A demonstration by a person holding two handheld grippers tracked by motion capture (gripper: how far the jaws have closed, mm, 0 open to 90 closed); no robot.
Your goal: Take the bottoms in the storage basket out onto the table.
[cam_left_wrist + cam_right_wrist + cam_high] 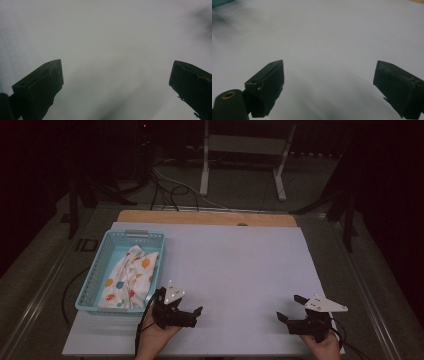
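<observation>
- Cloth: I read it in the high view as a white piece of fabric with scattered spots of orange, yellow, red and green; crumpled and bunched, folds running lengthwise, not spread flat
- It lies inside the basket, left of frame centre, filling most of the basket floor from the near end up past the middle; a bare strip of floor shows at the far end
- Basket is light blue plastic with slotted walls and a pale handle bar on its far rim; it sits on the left edge of the white sheet that covers the table
- Left gripper: lower left of centre in the high view, in a hand coming up from the bottom edge, just right of the basket's near corner and apart from it; I see its jaws spread wide with nothing between them
- Left gripper view: both black jaws stand far apart at the bottom corners, only bare white sheet between, blurred
- Right gripper: lower right of the high view, well apart from basket and cloth, jaws wide apart, holding nothing
- Right gripper view: jaws apart over plain white sheet; a sliver of blue at the upper left corner of the frame
- Both grippers hang low over the sheet; I cannot tell whether they touch it
</observation>
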